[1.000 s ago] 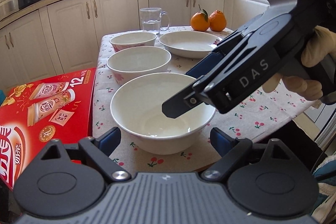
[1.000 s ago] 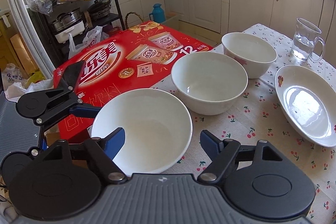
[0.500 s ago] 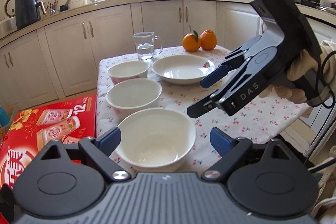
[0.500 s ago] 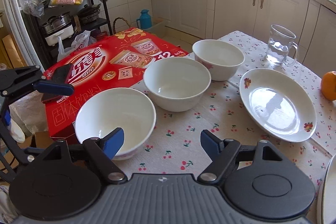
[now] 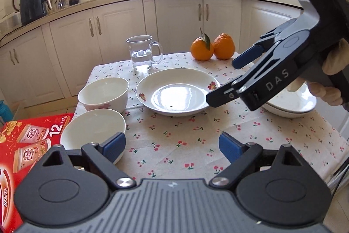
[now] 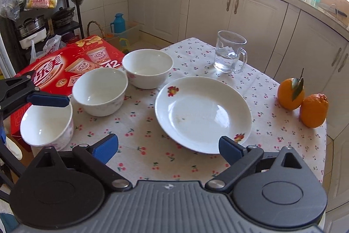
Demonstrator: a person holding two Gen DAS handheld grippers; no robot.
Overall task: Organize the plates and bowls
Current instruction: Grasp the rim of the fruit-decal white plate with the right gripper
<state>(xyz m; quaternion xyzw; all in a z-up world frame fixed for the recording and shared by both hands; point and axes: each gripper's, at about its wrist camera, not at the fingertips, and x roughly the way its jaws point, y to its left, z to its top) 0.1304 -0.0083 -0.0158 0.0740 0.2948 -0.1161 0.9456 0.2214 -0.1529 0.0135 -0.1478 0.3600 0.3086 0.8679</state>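
Left tongs [image 5: 172, 146] wide, holding nothing, above the bench [image 5: 196, 137]. Right tongs [image 6: 169, 145] wide, holding nothing, near the plate [image 6: 202, 113] rim. 3 bowls [image 6: 100, 91] in a row at 9 to 10 o'clock of the plate. 2 stacked plates [image 5: 290, 106] at 3 o'clock.

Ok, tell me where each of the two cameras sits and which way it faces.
Left wrist: on the left gripper, looking across the table toward the window counter; shows its own open fingers, the right gripper and the hand holding it.
Right wrist: on the right gripper, facing the table toward the cabinets and shelf; shows its own open fingers and the left gripper's blue pad.
Shared: plate, glass mug, oranges.
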